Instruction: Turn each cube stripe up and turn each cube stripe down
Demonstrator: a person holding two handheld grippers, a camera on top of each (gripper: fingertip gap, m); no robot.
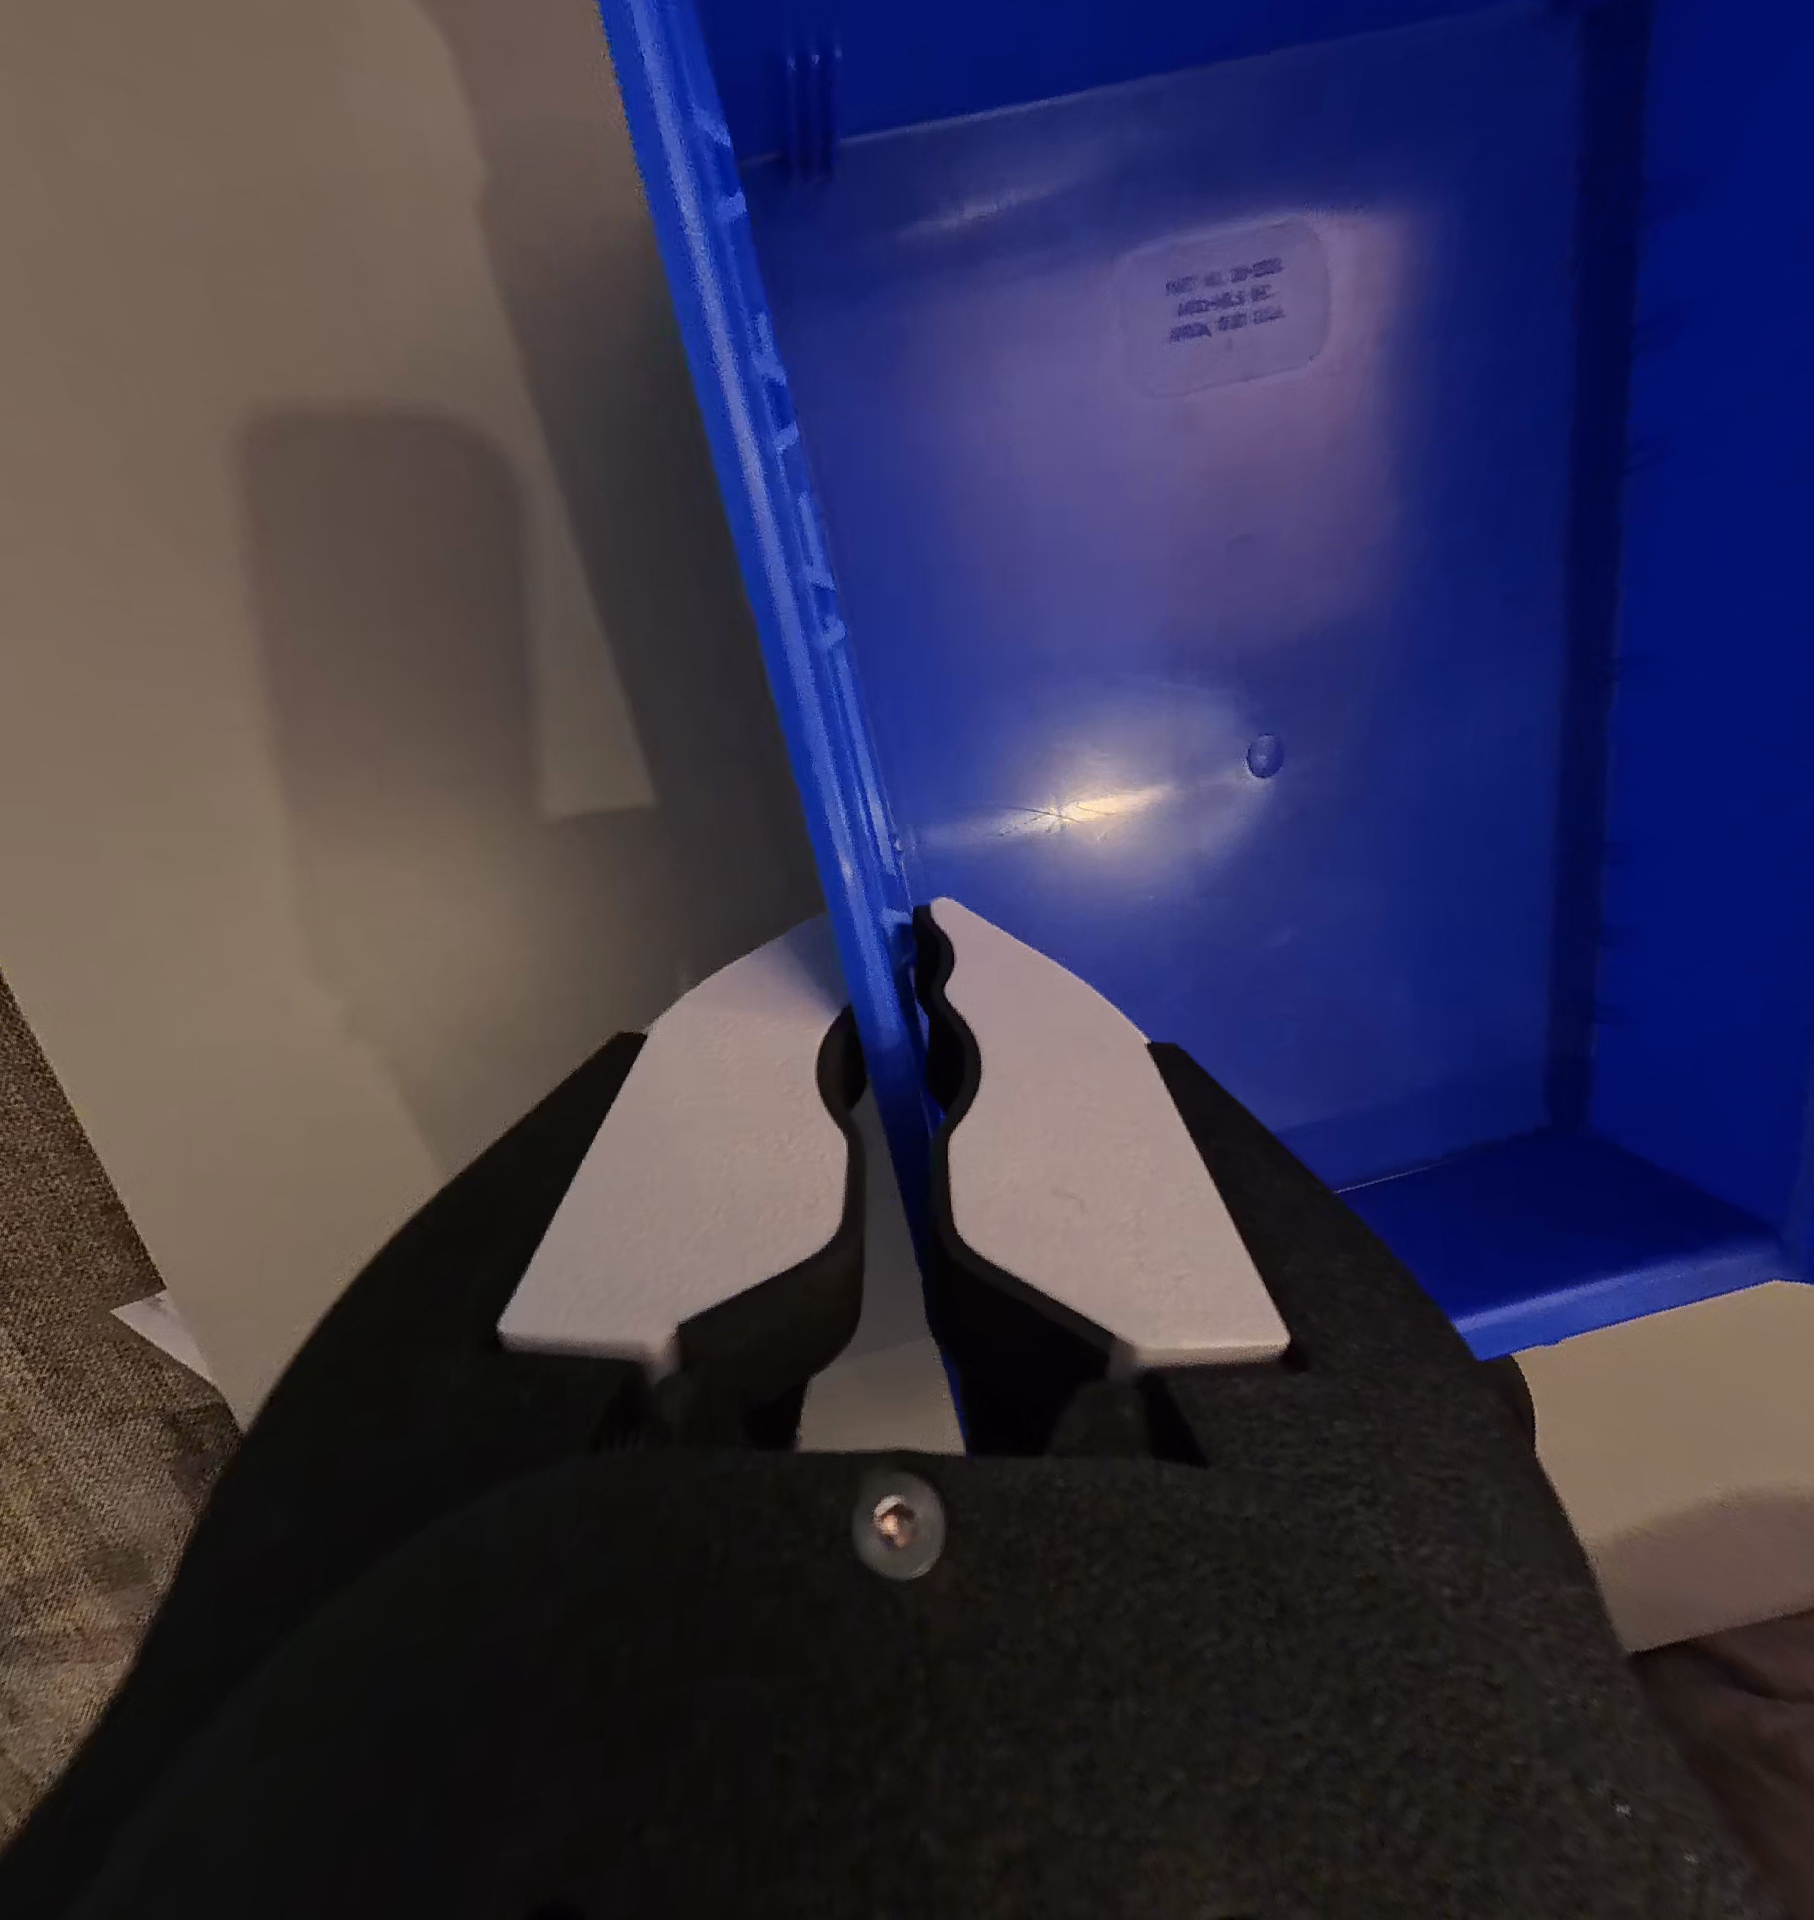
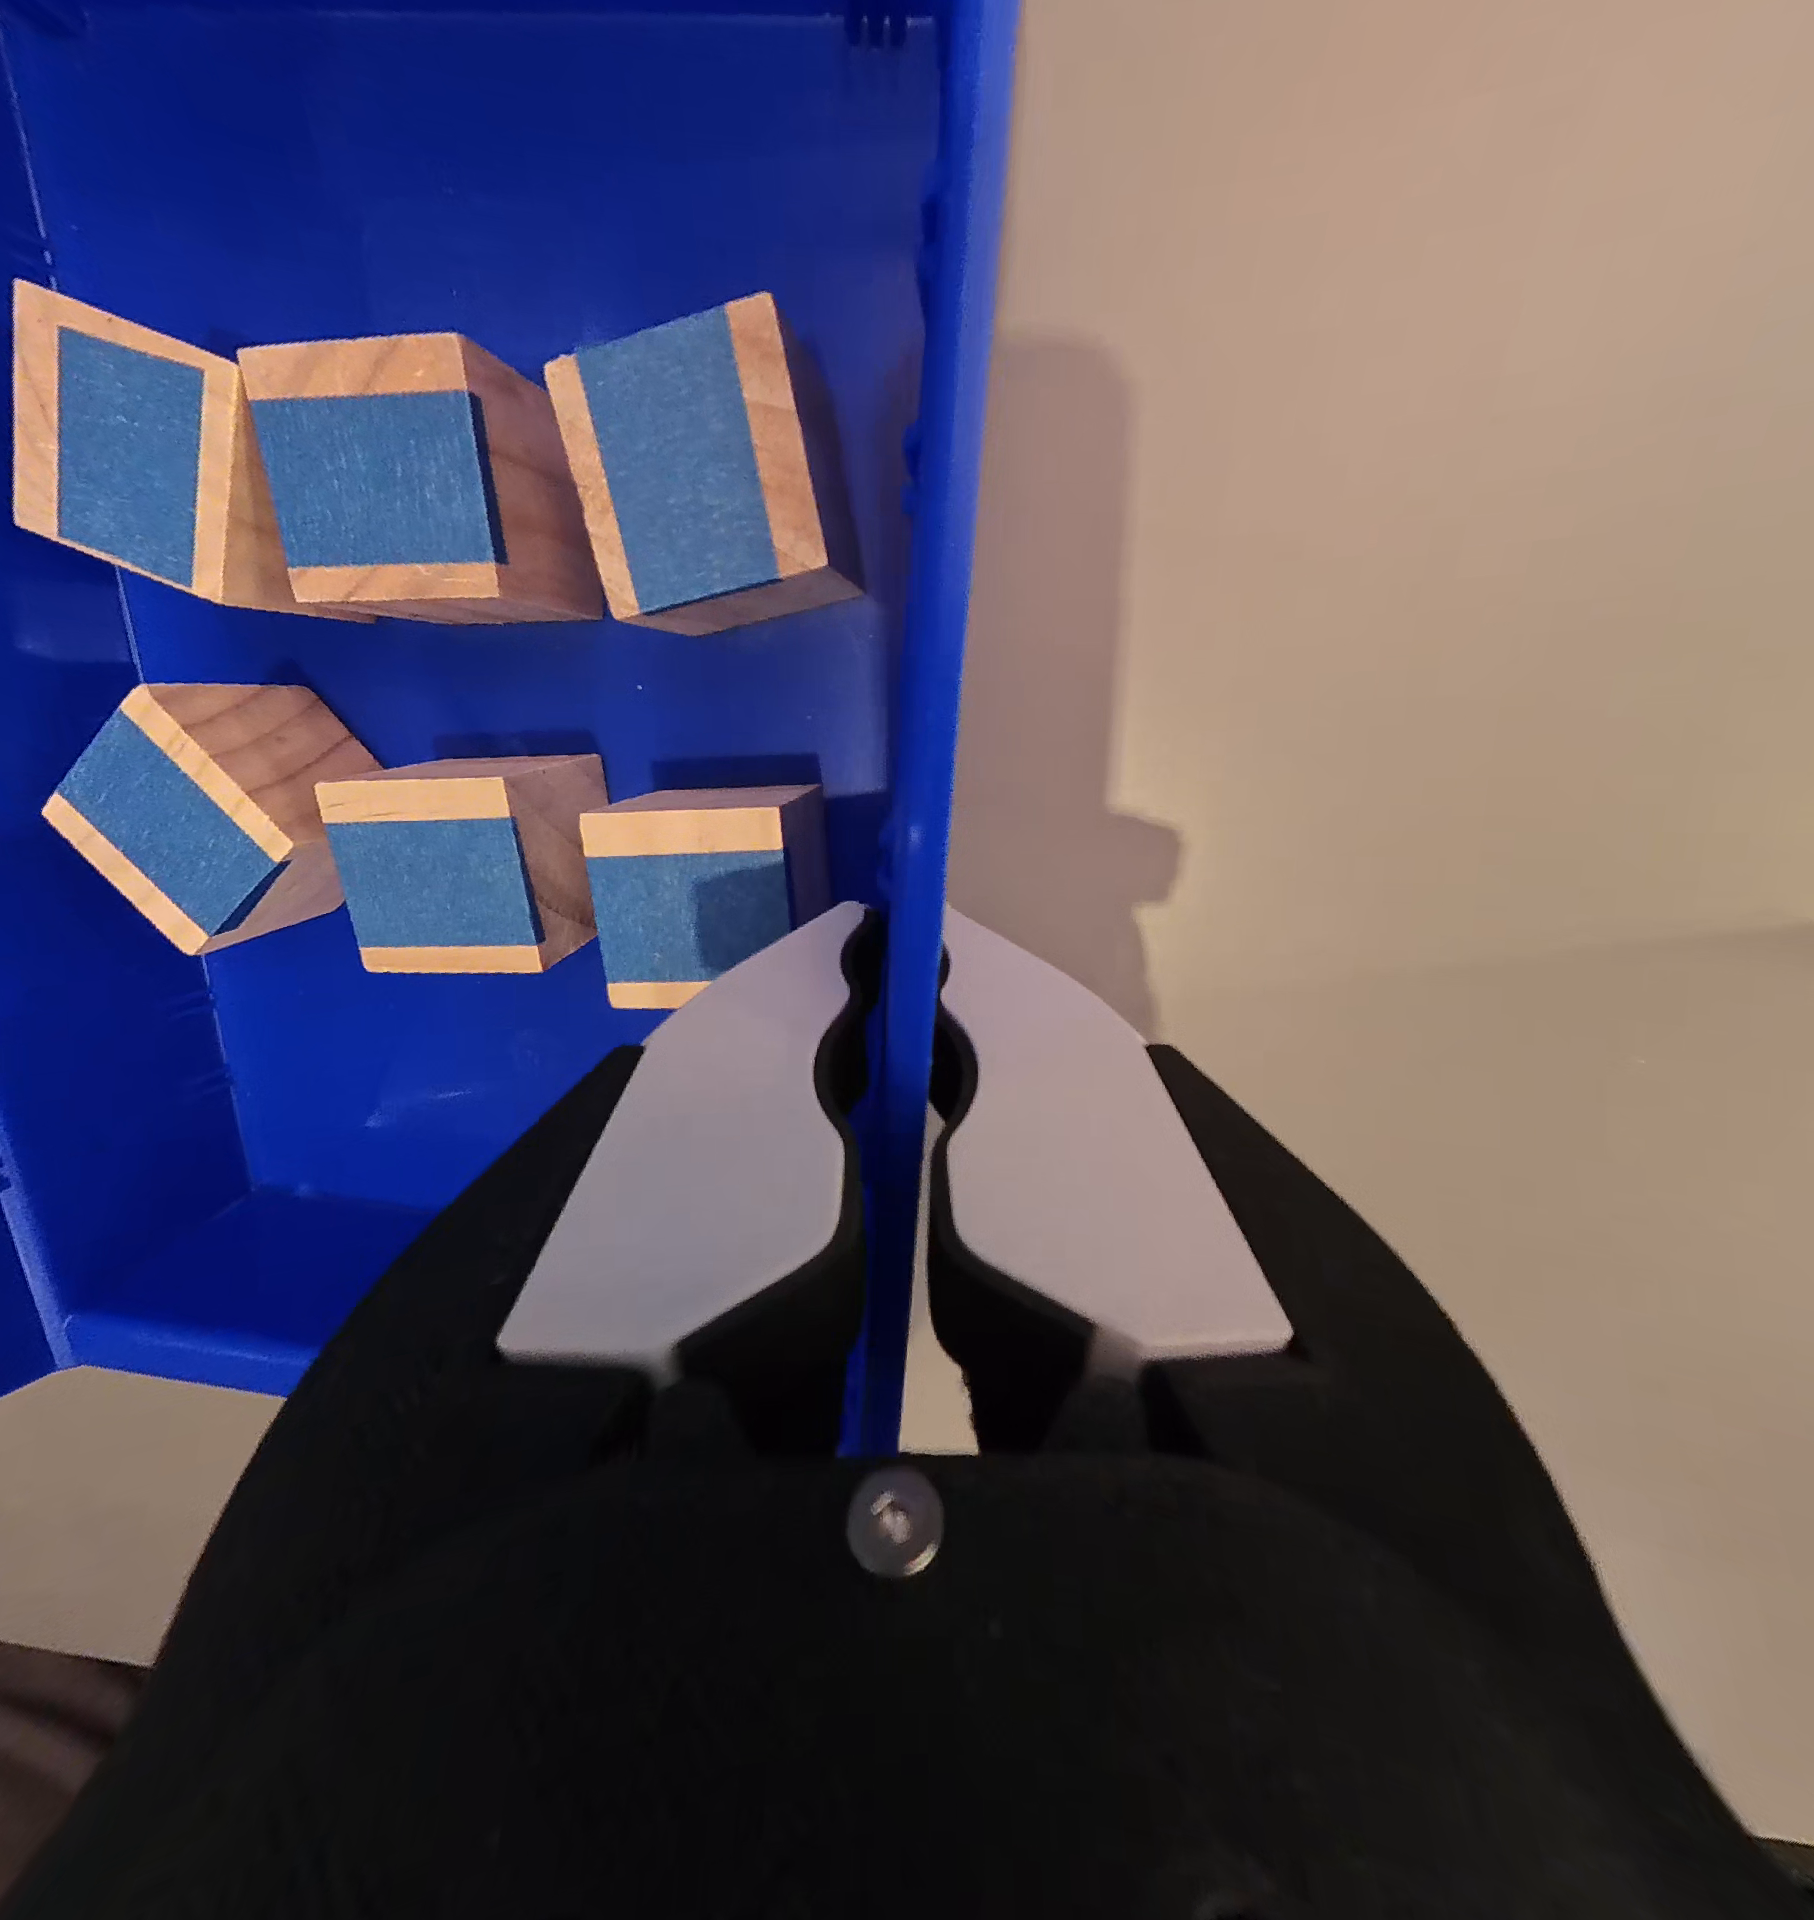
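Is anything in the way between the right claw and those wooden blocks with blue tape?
Nothing lies between them, but the right gripper is shut on the blue bin's side wall, so it isn't free. The six cubes sit just inside that wall, stripe faces showing. The left gripper is likewise shut on the bin's opposite wall.

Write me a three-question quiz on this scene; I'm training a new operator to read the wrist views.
1. True or false: the right gripper is shut on the blue bin wall.
2. How many wooden cubes show in the right wrist view?
3. The left gripper holds: A) a cube B) the bin's wall C) nothing.

Key: 1 true; 2 six, all stripe up; 3 B.
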